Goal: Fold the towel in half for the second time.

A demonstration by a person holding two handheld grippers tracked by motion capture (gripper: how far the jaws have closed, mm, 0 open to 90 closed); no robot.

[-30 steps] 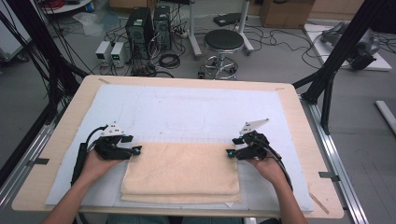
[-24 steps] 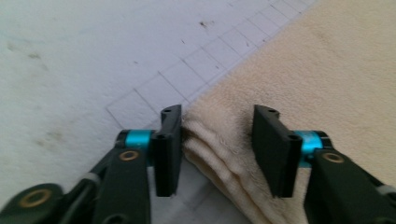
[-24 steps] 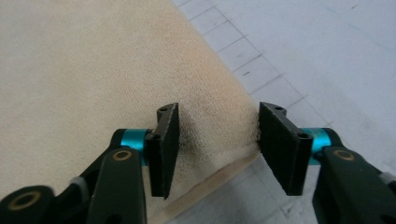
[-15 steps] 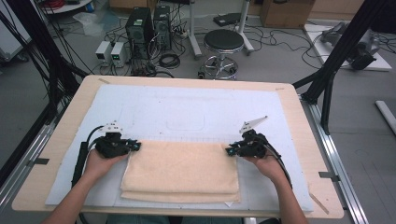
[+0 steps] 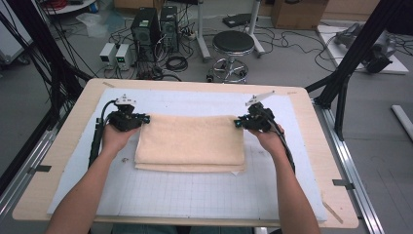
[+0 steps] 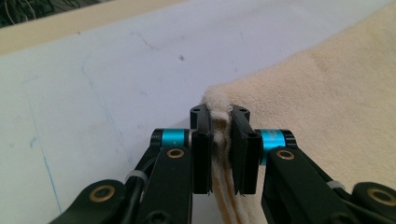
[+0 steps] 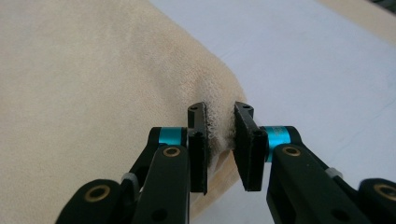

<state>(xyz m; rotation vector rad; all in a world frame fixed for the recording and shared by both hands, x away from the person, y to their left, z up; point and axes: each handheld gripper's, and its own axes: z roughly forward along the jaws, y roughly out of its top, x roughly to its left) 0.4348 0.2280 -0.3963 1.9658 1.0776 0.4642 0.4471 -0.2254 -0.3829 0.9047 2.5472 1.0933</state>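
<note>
Each hand-held gripper pinches a far corner of the folded cream towel (image 5: 191, 141): the left hand-held gripper (image 5: 144, 118) and the right hand-held gripper (image 5: 237, 123) both clamp cloth, apparently to keep the edge taut for folding. The towel lies mid-worktop (image 5: 58, 146) on the gridded mat (image 5: 195, 195).

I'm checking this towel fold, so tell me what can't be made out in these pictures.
- High view: jaws of left gripper and right gripper too small to show the grip on the towel.
- Left gripper view: how many towel layers the gripper pinches; the jaws cover them.
- Right gripper view: towel's underside hidden by its own fold, near the gripper.
- High view: the table near edge is cut off by the frame.
</note>
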